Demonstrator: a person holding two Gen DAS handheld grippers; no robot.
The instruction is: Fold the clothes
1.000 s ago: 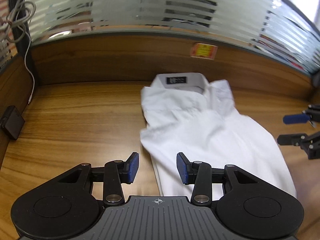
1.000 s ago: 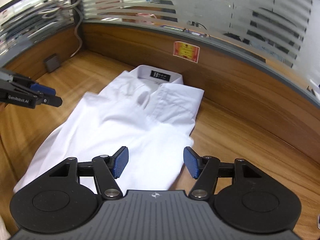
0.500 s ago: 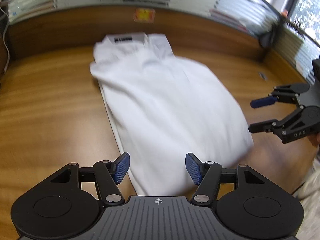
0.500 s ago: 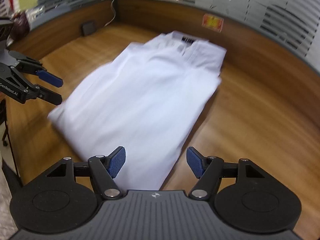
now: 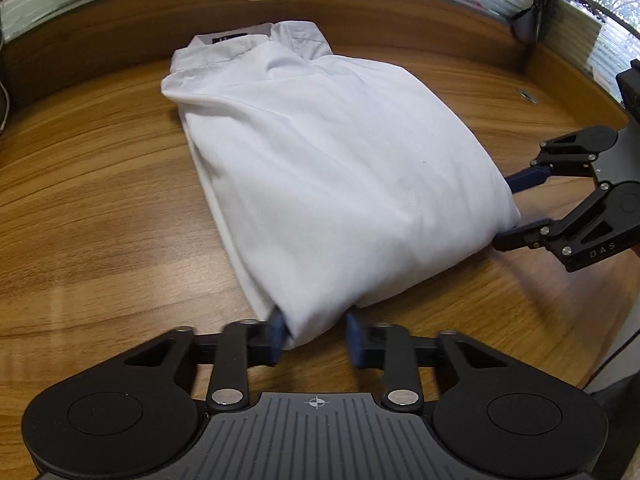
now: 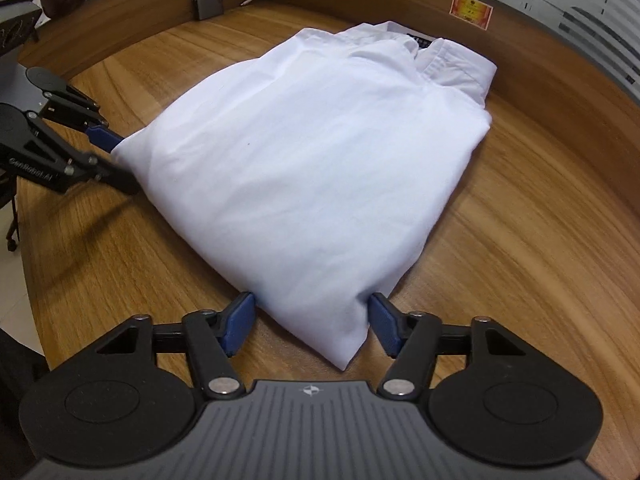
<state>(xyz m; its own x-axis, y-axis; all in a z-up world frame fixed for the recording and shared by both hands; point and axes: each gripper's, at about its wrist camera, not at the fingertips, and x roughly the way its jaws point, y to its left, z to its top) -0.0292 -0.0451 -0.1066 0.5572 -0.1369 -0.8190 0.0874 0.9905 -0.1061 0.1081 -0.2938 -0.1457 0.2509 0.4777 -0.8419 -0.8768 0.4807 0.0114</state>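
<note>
Shirt [image 5: 328,184] lies on the wooden table [image 5: 96,208] as a white, narrowed bundle, collar at the far end from both claws and the hem end nearest them. Left claw [image 5: 316,338] stands wide, with the near left corner of the hem between its blue pads, not yet pinched. Right claw [image 6: 312,322] is likewise spread wide around the near right corner, the cloth bulging between its pads. My judgement is that the sides are already turned in and a lengthwise fold may be at hand. If either claw closes on only the top layer, the layers beneath could slip out and the bundle open. Uneven lifting between the two corners would skew the fold and drag the collar askew.
</note>
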